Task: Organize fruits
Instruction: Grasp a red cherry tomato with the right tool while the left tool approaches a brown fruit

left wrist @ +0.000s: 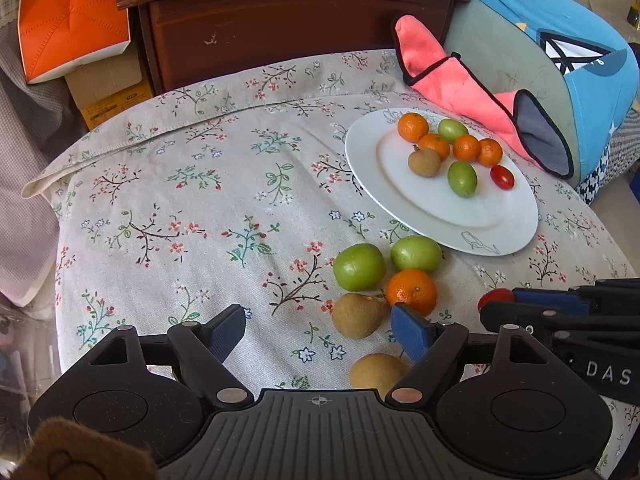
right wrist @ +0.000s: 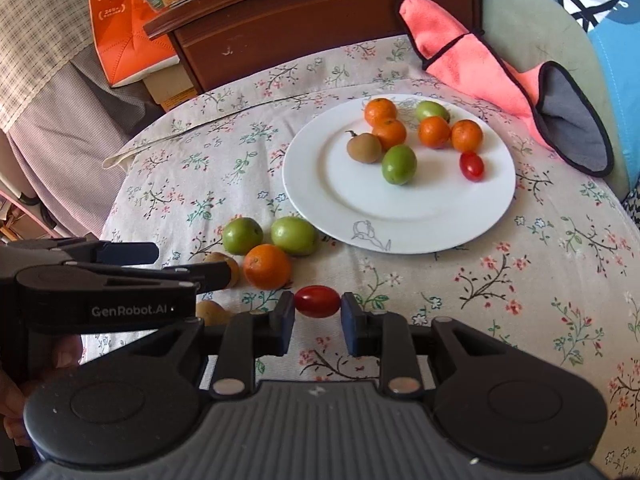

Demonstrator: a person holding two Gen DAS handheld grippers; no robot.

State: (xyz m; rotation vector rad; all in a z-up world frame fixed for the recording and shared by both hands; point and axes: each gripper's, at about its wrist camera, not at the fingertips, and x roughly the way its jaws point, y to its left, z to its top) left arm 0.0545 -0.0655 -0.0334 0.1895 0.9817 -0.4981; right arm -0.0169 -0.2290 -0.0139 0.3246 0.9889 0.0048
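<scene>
Floral tablecloth (right wrist: pixel 500 300), white plate (right wrist: pixel 320 184) as landmark. Plate holds eight fruits already — five remain on the cloth just beside its near-left rim. Your right gripper (right wrist: pixel 317 312) pinches a cherry tomato (right wrist: pixel 317 301), short of the plate's near edge. Your left gripper (left wrist: pixel 318 328) is spread wide over the brown fruit (left wrist: pixel 357 315) — nothing gripped. Judged over halfway done.

Surface: a floral tablecloth (left wrist: pixel 200 200) with a folded hem covers the table.
Behind: a dark wooden cabinet (left wrist: pixel 288 28), scuffed on its front.
Left: an orange box (left wrist: pixel 68 20) above a cardboard carton (left wrist: pixel 112 92).
Right: a blue-and-grey cushion (left wrist: pixel 560 52) with a pink cloth (left wrist: pixel 452 76) leaning on it.
Light: soft daylight.
</scene>
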